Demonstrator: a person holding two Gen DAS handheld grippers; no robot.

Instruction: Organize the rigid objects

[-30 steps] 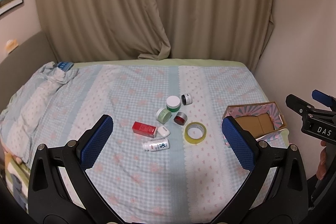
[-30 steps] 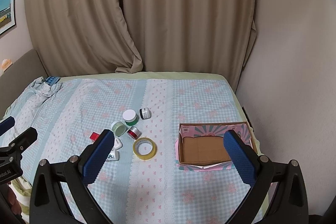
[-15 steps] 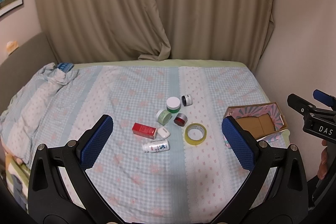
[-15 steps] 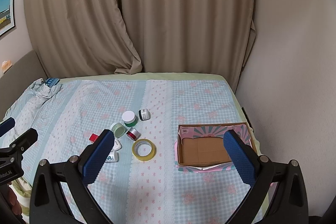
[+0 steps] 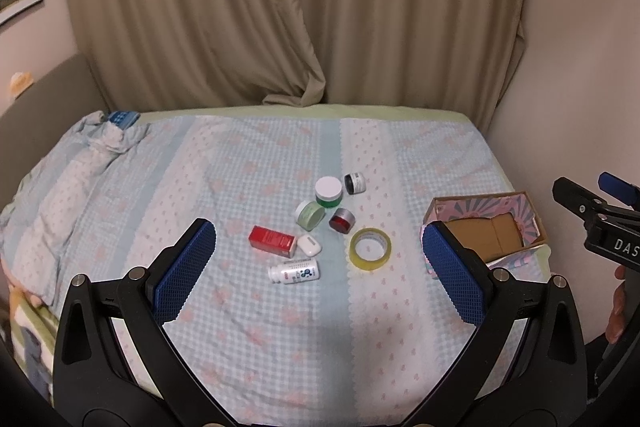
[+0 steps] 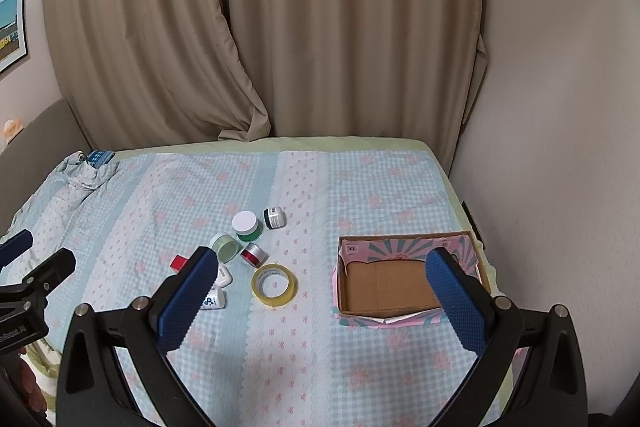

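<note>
A cluster of small items lies mid-bed: a yellow tape roll (image 5: 370,250) (image 6: 274,285), a red box (image 5: 272,239), a white pill bottle (image 5: 294,271), a white earbud case (image 5: 309,245), a white-lidded green jar (image 5: 328,191) (image 6: 246,225), a pale green jar (image 5: 310,215), a red-and-silver jar (image 5: 342,219) and a small black jar (image 5: 355,183). An empty pink cardboard box (image 5: 520,203) (image 6: 400,241) sits at the right. My left gripper (image 5: 318,277) and right gripper (image 6: 320,293) are both open and empty, held above the bed's near side.
The bed has a blue-and-pink checked cover (image 5: 240,187), rumpled at the far left (image 5: 104,143). Beige curtains (image 5: 300,7) hang behind. A wall (image 6: 560,147) runs close along the right edge.
Both grippers have drifted slightly back and up, so the items sit a little lower in view. Nothing on the bed has moved.
</note>
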